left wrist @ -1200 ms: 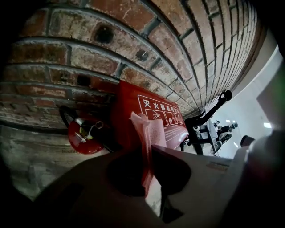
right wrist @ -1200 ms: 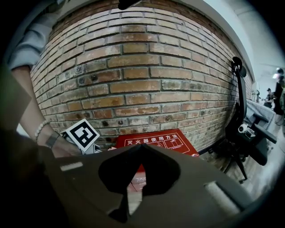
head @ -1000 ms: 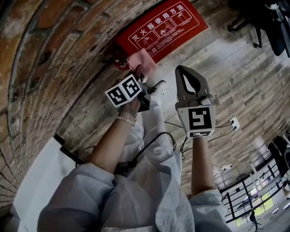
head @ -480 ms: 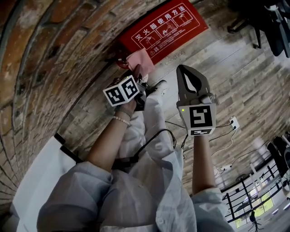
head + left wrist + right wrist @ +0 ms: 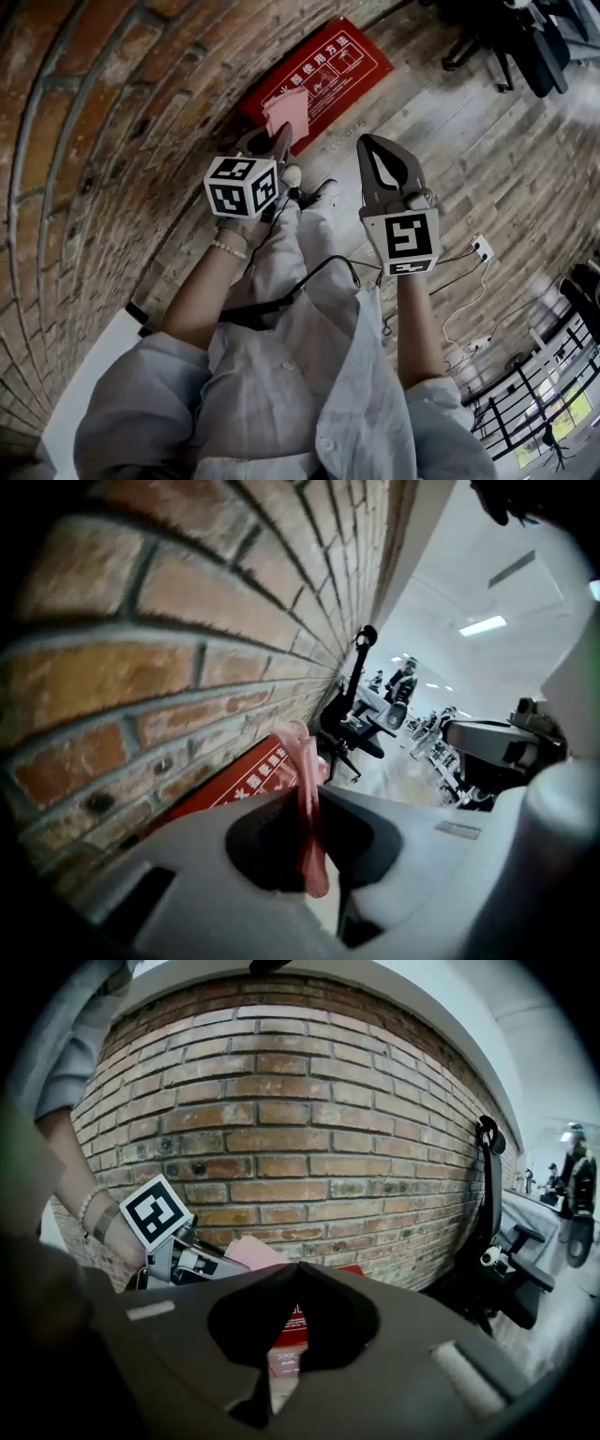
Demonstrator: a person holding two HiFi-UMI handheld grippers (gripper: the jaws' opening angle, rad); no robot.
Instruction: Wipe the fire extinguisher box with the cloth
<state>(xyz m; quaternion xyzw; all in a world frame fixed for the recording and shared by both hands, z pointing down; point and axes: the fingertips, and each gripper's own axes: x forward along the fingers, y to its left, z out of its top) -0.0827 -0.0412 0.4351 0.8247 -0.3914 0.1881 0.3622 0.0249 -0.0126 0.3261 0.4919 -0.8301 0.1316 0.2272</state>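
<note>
A red fire extinguisher box [image 5: 328, 70] with white print stands on the floor against the brick wall [image 5: 103, 141]. My left gripper [image 5: 280, 142] is shut on a pink cloth [image 5: 289, 110], which lies against the box's near end. In the left gripper view the cloth [image 5: 307, 799] hangs folded between the jaws, with the box [image 5: 234, 789] beyond it. My right gripper [image 5: 367, 142] is shut and empty, held to the right of the left one and apart from the box. Its own view shows the box [image 5: 286, 1327] through the jaw gap, the cloth [image 5: 251, 1251] and the left gripper's marker cube [image 5: 155, 1211].
The floor [image 5: 469, 141] is wood plank. Black office chairs [image 5: 511, 33] stand at the far right. A white power strip [image 5: 484, 250] with cables lies near the person's right side. A white surface [image 5: 84, 384] is at lower left, a railing [image 5: 534, 412] at lower right.
The head view has swung, so the box sits higher in frame. The left gripper with the cloth has moved a little along the box's near end. The right gripper stays shut.
</note>
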